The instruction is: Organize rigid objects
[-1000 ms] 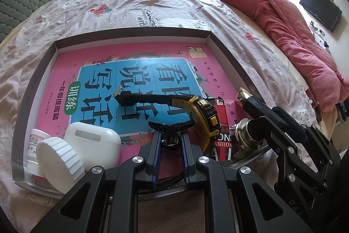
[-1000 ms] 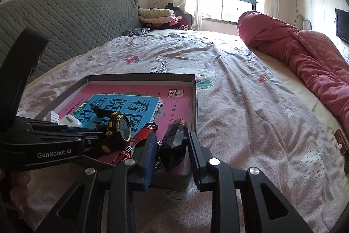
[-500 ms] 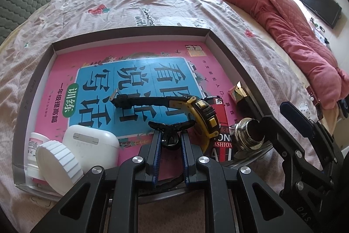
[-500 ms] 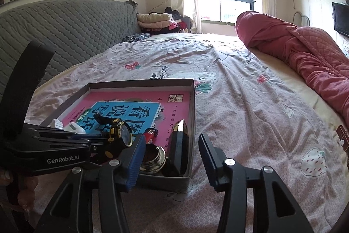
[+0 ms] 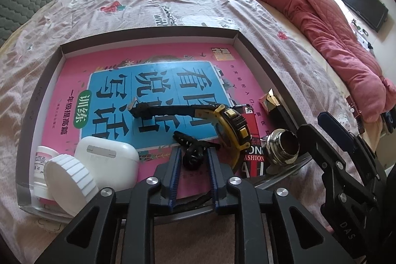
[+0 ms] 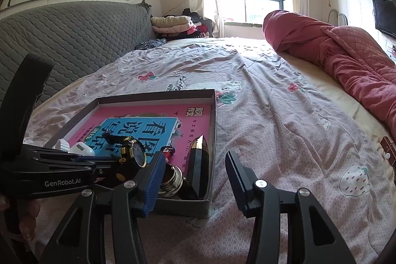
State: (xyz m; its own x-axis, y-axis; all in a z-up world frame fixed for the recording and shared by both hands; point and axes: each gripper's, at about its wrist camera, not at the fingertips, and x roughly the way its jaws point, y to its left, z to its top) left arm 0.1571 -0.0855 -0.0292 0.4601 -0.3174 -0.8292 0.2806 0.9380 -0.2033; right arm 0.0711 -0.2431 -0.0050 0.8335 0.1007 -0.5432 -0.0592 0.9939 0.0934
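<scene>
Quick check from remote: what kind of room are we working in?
Most likely a home bedroom: the tray sits on a bed with a floral sheet, beside a rolled red quilt and a padded grey headboard.

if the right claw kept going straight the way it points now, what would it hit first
Probably the box: its near corner sits in the gap of the open right claw, with the dark faceted bottle just inside. Depth is hard to judge, so it might pass over.

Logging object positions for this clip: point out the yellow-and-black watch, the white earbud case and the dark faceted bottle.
watch (image 5: 234, 124), left wrist view, on its yellow case.
earbud case (image 5: 106, 160), left wrist view, on its lid.
faceted bottle (image 6: 198, 170), right wrist view, on its dark body.
</scene>
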